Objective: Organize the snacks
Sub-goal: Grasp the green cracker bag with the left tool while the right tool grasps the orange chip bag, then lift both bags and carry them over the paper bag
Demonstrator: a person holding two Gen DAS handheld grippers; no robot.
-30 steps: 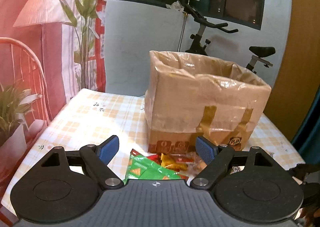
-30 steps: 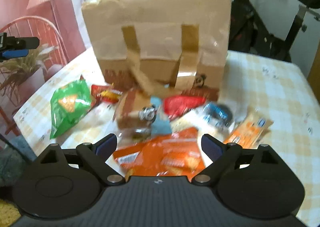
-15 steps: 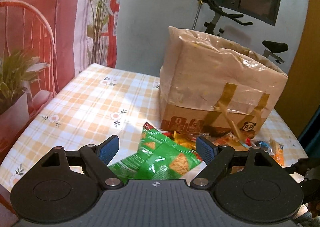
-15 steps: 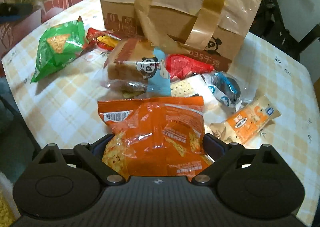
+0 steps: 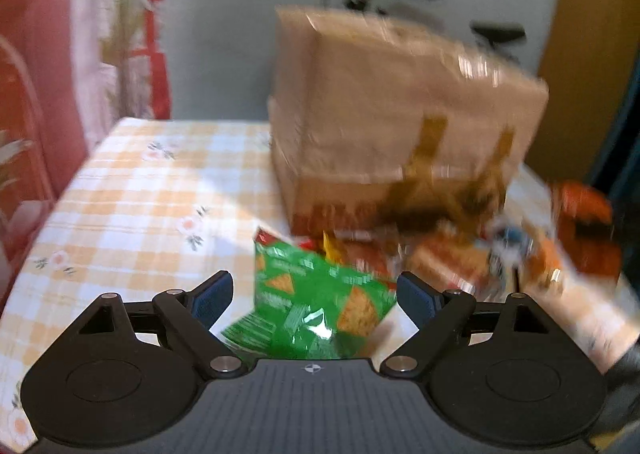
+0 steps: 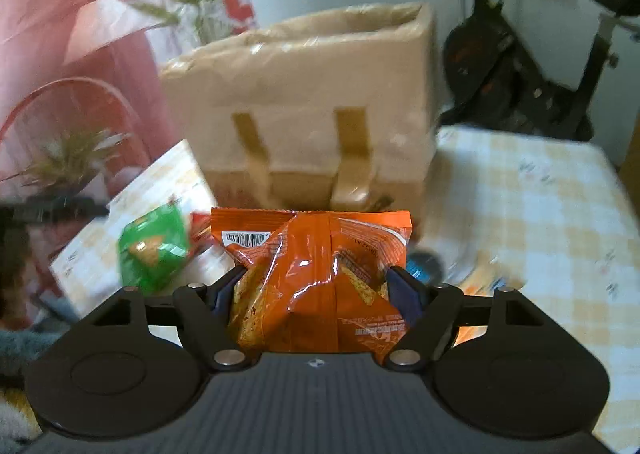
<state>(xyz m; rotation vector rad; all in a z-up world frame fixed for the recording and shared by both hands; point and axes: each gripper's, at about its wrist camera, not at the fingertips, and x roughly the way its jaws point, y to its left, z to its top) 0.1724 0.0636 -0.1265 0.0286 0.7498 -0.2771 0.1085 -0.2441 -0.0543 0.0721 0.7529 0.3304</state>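
The left gripper [image 5: 312, 296] stands wide, jaws opening around the crinkled green chip bag [image 5: 320, 306] on the checked tablecloth [image 5: 140, 213]. The right gripper [image 6: 316, 286] is closing on a lifted orange chip bag [image 6: 320, 266]; only its view shows the taped cardboard box's [image 6: 304, 101] open top.

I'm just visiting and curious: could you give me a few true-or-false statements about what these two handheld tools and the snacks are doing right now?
1. The right tool grips the orange snack bag. True; its jaws are closing on it.
2. The left tool squeezes the green chip bag. False: its jaws are opening and do not press the bag.
3. The cardboard box is open on top. True.
4. The green bag lies inside the box. False: it lies on the checked tablecloth.
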